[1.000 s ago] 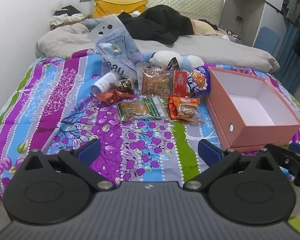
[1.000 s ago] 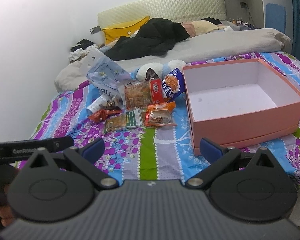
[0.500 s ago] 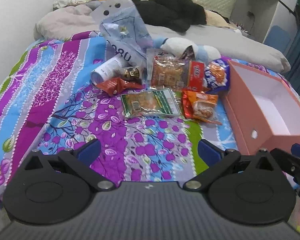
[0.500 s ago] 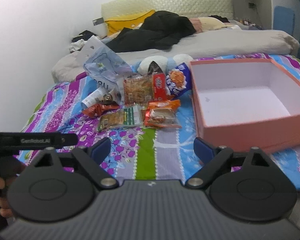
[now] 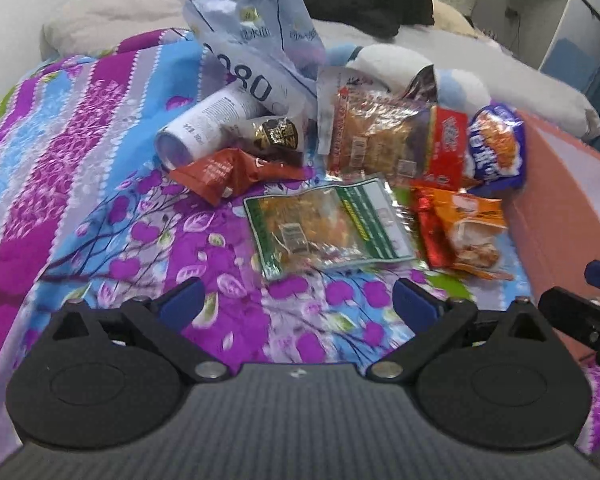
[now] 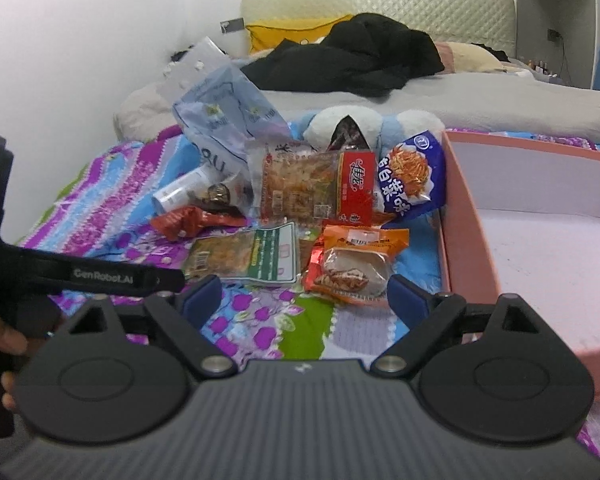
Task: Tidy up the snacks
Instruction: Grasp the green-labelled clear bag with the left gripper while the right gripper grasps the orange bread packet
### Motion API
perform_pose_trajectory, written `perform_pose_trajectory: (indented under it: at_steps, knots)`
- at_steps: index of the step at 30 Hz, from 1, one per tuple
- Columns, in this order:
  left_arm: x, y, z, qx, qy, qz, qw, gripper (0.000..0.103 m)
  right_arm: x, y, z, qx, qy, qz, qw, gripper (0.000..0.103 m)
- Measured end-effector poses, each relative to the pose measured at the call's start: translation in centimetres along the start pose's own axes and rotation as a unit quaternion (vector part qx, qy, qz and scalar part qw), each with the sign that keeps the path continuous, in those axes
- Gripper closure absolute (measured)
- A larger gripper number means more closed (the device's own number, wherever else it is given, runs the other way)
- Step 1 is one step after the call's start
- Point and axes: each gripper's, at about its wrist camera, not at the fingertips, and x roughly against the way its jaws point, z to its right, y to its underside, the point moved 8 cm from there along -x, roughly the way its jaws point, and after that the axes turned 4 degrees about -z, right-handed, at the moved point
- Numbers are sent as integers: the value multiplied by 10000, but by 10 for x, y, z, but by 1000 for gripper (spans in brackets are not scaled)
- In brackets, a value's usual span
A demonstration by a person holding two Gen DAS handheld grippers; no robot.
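Several snack packs lie in a pile on the patterned bedspread. A clear green-edged pack (image 5: 328, 232) (image 6: 248, 256) lies nearest my left gripper (image 5: 296, 306), which is open and empty just short of it. An orange pack (image 5: 468, 232) (image 6: 356, 260) lies just ahead of my right gripper (image 6: 304, 298), also open and empty. Behind are a red-brown pack (image 5: 224, 172), a large clear and red pack (image 5: 392, 144) (image 6: 312, 188), a blue pack (image 5: 498, 148) (image 6: 412, 176) and a white tube (image 5: 204, 124). The empty pink box (image 5: 560, 216) (image 6: 540, 248) stands to the right.
A tall pale blue bag (image 5: 260, 48) (image 6: 224, 120) stands behind the pile. A white and blue plush toy (image 6: 360, 120) lies behind the snacks. A grey duvet (image 6: 480, 104), black clothes (image 6: 360, 60) and a yellow pillow lie further up the bed. The left gripper's body (image 6: 80, 272) shows at the right wrist view's left.
Both grippers have moved forward and lower toward the snack pile. The packs look larger and closer. Both stay open and empty.
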Motion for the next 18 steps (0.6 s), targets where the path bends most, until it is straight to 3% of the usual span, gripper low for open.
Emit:
perform_pose_trajectory:
  at_steps: [3, 18]
  knots:
    - [-24, -8, -4, -59, 30, -64, 10000, 4, -25, -2, 6, -166, 63, -161, 9997, 27]
    - [-89, -23, -3, -497, 3, -140, 9987, 5, -105, -15, 39, -385, 780, -404, 9954, 26]
